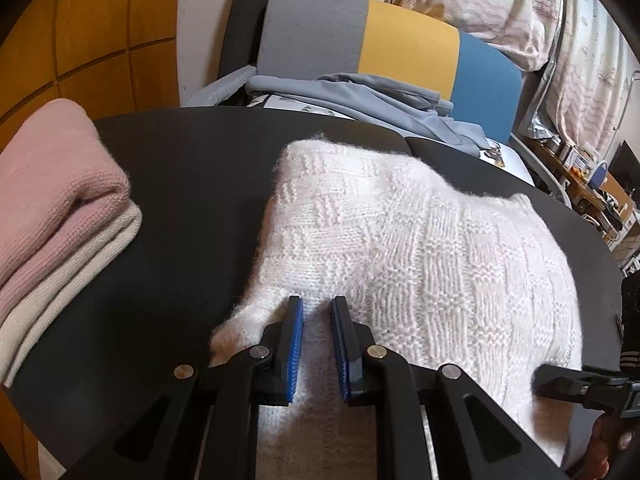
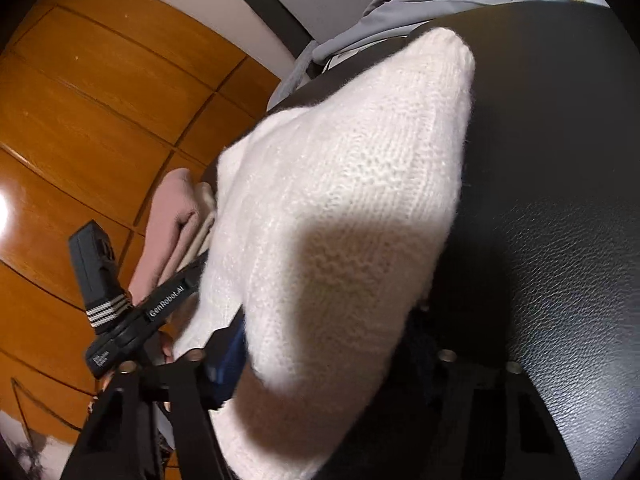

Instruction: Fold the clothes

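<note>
A white chunky-knit sweater (image 1: 420, 248) lies on the black table (image 1: 180, 200), reaching from the near edge toward the far side. My left gripper (image 1: 318, 312) sits at the sweater's near left corner, its blue pads close together and shut on a pinch of the knit. In the right wrist view the sweater (image 2: 340, 200) drapes over my right gripper (image 2: 320, 344) and hides its fingertips. One blue pad (image 2: 230, 350) shows at the left, and the jaws stand wide apart with the knit between them. The right gripper (image 1: 568, 390) also shows at the sweater's near right edge.
A folded pink and cream stack (image 1: 52, 208) rests on the table's left side. Behind the table stands a chair (image 1: 408, 44) with a grey, yellow and blue back and a grey-blue garment (image 1: 360, 92) heaped on its seat. Wooden panels (image 2: 100, 120) are at the left, patterned bedding (image 1: 540, 20) at the far right.
</note>
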### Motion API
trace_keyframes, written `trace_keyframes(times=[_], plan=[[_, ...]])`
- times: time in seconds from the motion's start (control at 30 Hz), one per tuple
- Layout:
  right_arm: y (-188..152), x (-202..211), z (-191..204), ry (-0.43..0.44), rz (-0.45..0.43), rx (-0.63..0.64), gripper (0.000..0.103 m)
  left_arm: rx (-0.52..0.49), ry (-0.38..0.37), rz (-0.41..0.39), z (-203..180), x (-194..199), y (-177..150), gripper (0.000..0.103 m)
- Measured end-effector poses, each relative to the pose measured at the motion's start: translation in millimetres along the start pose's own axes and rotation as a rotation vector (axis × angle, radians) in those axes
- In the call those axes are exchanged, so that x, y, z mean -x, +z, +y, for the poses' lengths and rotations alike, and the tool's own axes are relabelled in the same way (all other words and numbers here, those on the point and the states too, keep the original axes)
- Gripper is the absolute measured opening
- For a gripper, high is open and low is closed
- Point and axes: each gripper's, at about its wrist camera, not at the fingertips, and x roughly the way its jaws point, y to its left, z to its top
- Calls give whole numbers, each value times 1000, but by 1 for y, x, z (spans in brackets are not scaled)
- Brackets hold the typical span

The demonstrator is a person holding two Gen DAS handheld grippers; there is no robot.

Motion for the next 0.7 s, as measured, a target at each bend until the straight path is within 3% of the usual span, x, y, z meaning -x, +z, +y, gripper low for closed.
trace_keyframes(times=[0.23, 0.43, 0.53, 0.63, 0.7], plan=[[11, 3, -12, -5, 32, 17, 55, 8, 35, 3, -7, 8, -4, 16], [34, 10, -28, -25, 107, 81, 54, 15, -14, 17, -8, 25, -7, 16], [44, 10, -37, -23, 129, 98, 54, 0, -28, 29, -8, 29, -7, 22], [48, 20, -48, -7, 148, 101, 54, -62, -3, 39, -15, 33, -4, 24], [51, 23, -52, -9, 148, 100, 54, -46, -51, 20, -12, 45, 4, 27]])
